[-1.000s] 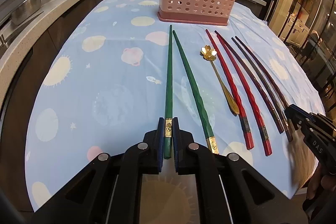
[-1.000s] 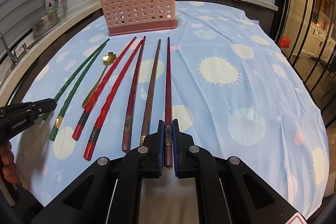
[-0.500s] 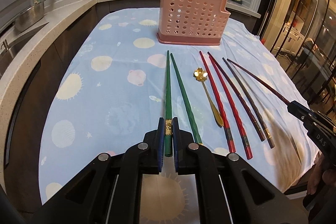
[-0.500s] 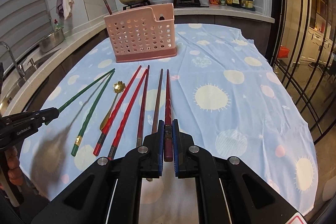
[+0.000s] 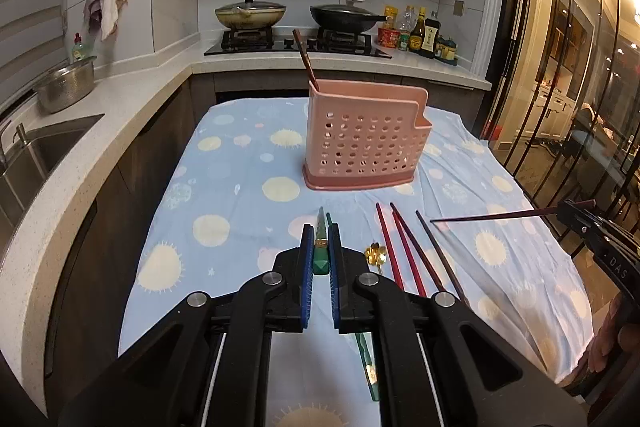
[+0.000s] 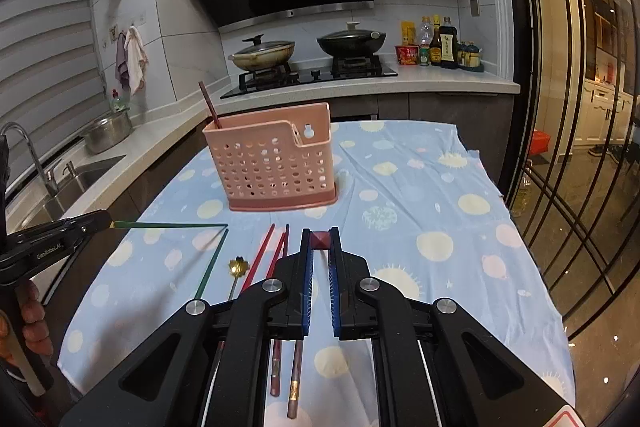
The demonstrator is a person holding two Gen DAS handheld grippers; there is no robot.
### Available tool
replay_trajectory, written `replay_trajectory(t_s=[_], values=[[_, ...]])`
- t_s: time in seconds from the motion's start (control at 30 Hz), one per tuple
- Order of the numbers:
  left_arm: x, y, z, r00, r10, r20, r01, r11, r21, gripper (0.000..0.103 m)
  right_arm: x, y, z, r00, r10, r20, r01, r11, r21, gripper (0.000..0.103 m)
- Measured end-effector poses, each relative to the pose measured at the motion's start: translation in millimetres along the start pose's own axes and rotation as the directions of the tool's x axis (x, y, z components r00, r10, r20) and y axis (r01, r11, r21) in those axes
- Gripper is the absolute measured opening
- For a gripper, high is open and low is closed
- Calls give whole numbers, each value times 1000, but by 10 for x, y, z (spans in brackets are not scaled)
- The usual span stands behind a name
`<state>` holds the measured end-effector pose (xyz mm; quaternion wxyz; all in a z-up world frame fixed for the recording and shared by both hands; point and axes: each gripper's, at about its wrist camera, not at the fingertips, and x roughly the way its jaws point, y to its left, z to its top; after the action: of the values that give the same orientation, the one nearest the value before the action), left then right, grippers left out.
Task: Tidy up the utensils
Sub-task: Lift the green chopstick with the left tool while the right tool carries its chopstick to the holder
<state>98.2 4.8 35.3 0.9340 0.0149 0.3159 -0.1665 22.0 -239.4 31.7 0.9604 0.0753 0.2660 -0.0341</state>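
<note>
My left gripper [image 5: 321,239] is shut on a green chopstick [image 5: 320,251], lifted off the cloth and seen end-on; it also shows in the right wrist view [image 6: 172,225]. My right gripper [image 6: 321,241] is shut on a dark red chopstick [image 6: 321,239], also lifted; it shows in the left wrist view [image 5: 496,216]. The pink perforated holder [image 5: 364,143] stands upright ahead, one brown chopstick [image 5: 306,61] in its left end. On the cloth lie a second green chopstick [image 6: 211,265], a gold flower-headed spoon [image 6: 238,266], two red chopsticks [image 5: 400,247] and a dark one [image 5: 438,255].
The table [image 5: 224,187] carries a light blue cloth with sun and planet prints. A counter with a sink [image 5: 36,155] and a steel bowl [image 5: 66,89] runs along the left. A stove with two pans [image 5: 296,15] stands behind. Glass doors [image 5: 560,107] are on the right.
Both grippers have risen and tilted up, each lifting its chopstick off the cloth. The held chopsticks now hang in the air, pointing across the table, and the holder looks farther off.
</note>
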Motion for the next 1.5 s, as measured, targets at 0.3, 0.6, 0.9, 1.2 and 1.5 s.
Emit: replay_trajectory(t_s=[0.3,0.6,0.9,1.2,1.5], values=[[11,-39,519,996,-11,87,10,1000,13,7,118,23,416,998,31,49,-30,999,-17,7],[-39,-135,1060,983,-7,181,-2,999,49,7,236,76,837,992,81,101,-78,996,-34,7],[-223,-347,1697,952,-33,305,8,996,84,7,318,106,1386,974,102,201,-96,995,-38,7],[-97,-552,2466,930,-62,361,33,996,85,7,642,118,1977,961,120,250,-122,993,-8,7],[368,-677,2690,944,-63,324,31,994,101,7,964,201,2228,960,155,234,-158,987,-6,7]])
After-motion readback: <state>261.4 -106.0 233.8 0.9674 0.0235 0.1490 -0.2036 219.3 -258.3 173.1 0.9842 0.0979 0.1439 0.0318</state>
